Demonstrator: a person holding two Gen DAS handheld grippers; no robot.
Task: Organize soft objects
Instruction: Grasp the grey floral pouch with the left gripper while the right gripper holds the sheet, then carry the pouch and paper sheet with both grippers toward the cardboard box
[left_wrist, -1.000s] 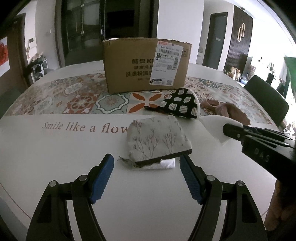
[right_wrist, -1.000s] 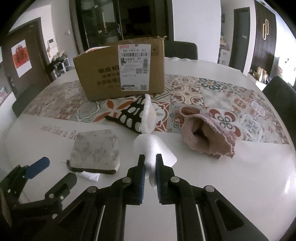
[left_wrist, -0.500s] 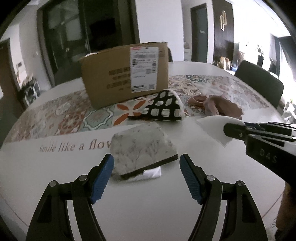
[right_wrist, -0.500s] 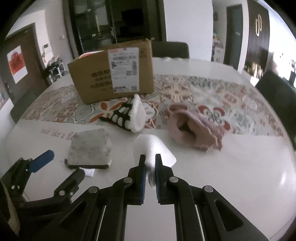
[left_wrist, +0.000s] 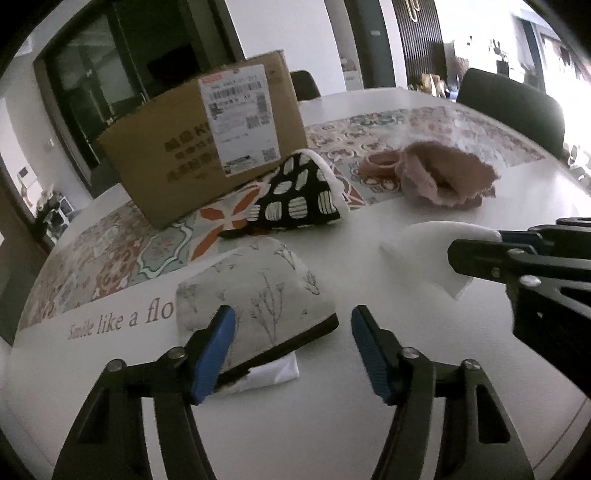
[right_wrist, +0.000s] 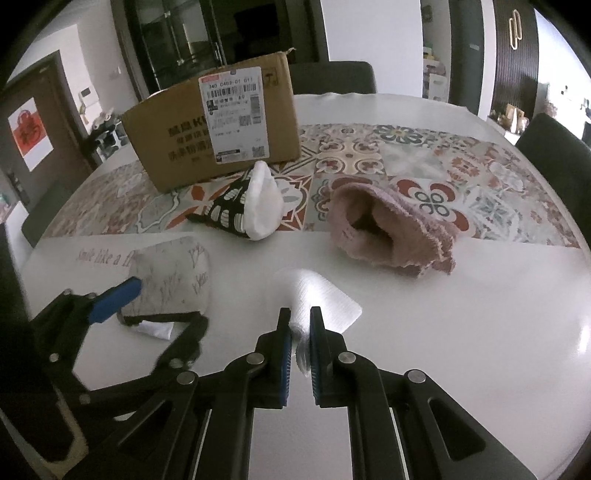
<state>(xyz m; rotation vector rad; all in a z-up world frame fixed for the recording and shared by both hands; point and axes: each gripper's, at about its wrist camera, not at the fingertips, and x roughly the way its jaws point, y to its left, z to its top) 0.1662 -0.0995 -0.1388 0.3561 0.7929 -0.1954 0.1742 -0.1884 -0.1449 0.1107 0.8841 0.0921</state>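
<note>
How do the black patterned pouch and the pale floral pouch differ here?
The black patterned pouch carries bold white blotches on black; the pale floral pouch has thin twig prints on light cloth. The black one lies on the tiled runner by the cardboard box; the floral one lies on bare white tabletop over a white sheet. Both are soft fabric.

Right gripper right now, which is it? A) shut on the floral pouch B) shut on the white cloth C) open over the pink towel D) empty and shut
B: the right gripper has its blue pads pinched on the near edge of the white cloth, which spreads out ahead of them on the table.
</note>
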